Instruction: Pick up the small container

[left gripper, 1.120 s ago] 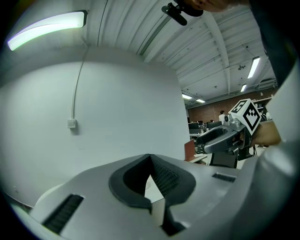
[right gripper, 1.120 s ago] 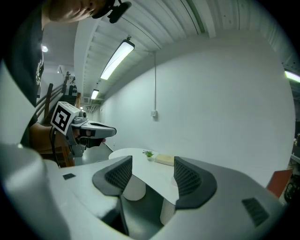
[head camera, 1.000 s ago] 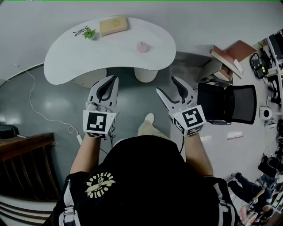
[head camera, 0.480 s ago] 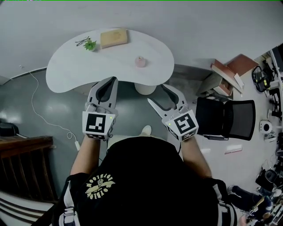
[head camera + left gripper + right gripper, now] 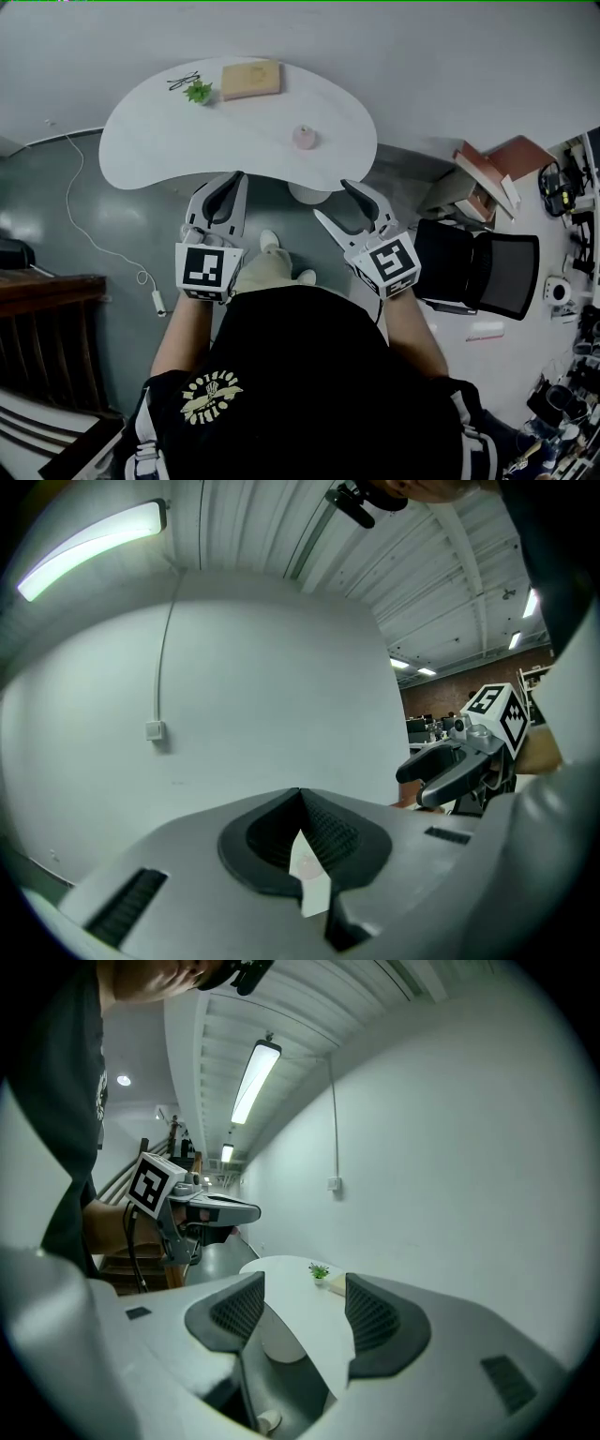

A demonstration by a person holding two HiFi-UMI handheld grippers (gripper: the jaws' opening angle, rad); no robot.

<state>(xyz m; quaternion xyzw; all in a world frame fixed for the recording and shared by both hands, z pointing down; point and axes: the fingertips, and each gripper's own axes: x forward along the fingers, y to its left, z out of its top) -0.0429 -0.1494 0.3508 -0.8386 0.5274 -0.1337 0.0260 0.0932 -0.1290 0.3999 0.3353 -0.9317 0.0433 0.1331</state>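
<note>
Container (image 5: 304, 138) nearer, beyond right gripper (image 5: 330, 199)

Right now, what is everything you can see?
table: one, white, ahead of the grippers
container: one, pink, on the table's right part
block: one, tan, table's far edge
plant: one, green, left of the block
glasses: one pair, dark, by the plant
chair: one, black, floor at right
books: a few, reddish, beyond the chair
cable: one, white, floor at left
left gripper: one, white, jaws shut, empty
right gripper: one, white, jaws open, empty
</note>
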